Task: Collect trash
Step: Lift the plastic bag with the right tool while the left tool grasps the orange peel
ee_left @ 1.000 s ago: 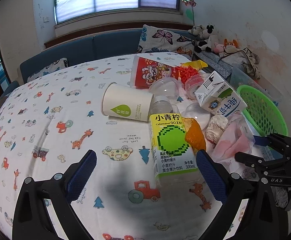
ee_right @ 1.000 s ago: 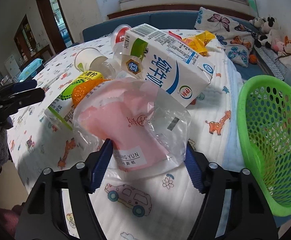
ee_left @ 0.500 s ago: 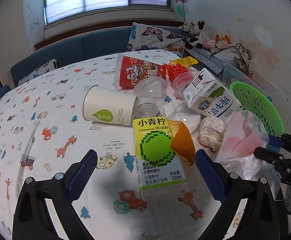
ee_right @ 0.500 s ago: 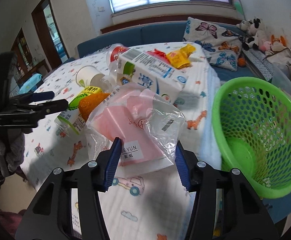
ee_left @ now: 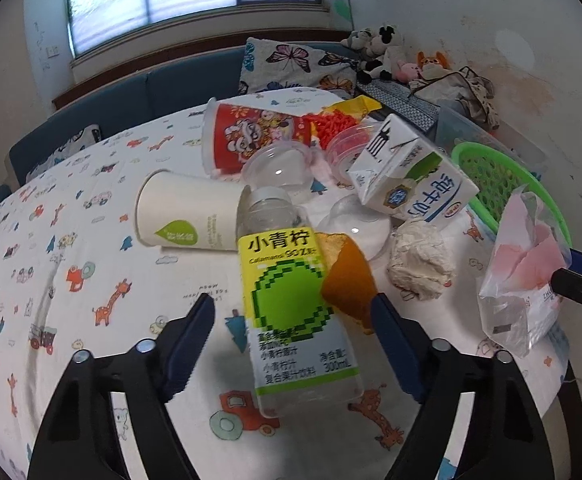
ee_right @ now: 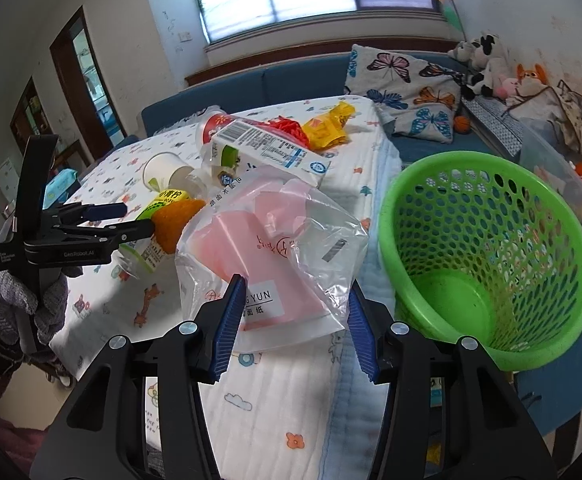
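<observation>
My right gripper (ee_right: 293,320) is shut on a clear plastic tissue packet with pink contents (ee_right: 267,252) and holds it lifted above the table, left of the green basket (ee_right: 487,256). The packet also shows at the right in the left wrist view (ee_left: 523,264). My left gripper (ee_left: 293,332) is open with its fingers on either side of a lying juice bottle with a yellow-green label (ee_left: 291,296). An orange peel (ee_left: 349,280) rests against the bottle's right side. The green basket (ee_left: 503,184) stands past the table's right edge.
On the patterned tablecloth (ee_left: 71,240) lie a white paper cup (ee_left: 187,216), a red cup (ee_left: 251,136), clear lids (ee_left: 279,166), a milk carton (ee_left: 415,172), a crumpled tissue (ee_left: 419,260) and a yellow snack bag (ee_right: 327,124). A blue sofa (ee_right: 291,80) stands behind.
My right gripper has lifted the tissue packet up and drawn it toward the basket. My left gripper has closed in around the juice bottle, with its fingers narrowed but still apart.
</observation>
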The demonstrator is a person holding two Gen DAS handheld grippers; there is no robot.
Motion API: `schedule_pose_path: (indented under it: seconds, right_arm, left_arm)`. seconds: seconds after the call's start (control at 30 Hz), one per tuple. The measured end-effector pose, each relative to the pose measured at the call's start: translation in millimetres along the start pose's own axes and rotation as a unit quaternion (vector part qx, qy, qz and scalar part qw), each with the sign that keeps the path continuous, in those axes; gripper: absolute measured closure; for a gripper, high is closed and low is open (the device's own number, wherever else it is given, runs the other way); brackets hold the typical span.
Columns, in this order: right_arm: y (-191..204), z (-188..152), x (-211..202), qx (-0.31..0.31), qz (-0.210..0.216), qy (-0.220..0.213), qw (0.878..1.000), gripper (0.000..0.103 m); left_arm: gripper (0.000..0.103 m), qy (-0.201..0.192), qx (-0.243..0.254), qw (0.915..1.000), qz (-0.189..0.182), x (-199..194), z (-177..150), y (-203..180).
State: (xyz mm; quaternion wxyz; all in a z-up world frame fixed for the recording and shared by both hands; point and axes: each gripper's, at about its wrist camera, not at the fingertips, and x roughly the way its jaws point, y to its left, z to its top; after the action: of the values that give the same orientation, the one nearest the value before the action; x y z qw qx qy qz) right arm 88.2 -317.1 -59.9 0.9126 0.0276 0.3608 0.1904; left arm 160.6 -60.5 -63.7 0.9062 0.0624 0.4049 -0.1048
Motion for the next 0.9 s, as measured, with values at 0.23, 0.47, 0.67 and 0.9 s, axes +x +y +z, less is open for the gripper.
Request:
schedule_pose_path:
  seconds: [0.23,0.47,0.67,0.9]
  right_arm:
    - [-4.2,-2.2,-6.6,0.006,-0.003,-0.005,1.000,0.053]
    - [-7.4,-4.8,-9.6,0.010,-0.005,-0.005,1.000,0.053]
    - [-8.2,-5.5,-11.4,0.015,-0.007,-0.007,1.000,0.053]
    - [-6.1,-3.0,-20.6,0.014,-0.011,-0.018,1.000,0.053]
  left_arm:
    - [0.035,-0.020,0.074,0.9970,0.004,1.8,4.1,-27.4]
    - [0.041,-0.022,0.110,0.9935,0.016,13.4,1.9,-38.4]
    - [0.064,-0.038,0.137,0.9894,0.030,11.5,-0.5,-45.8]
    - [0.076,-0.037,0.098,0.9944,-0.017,3.6,2.4,-36.9]
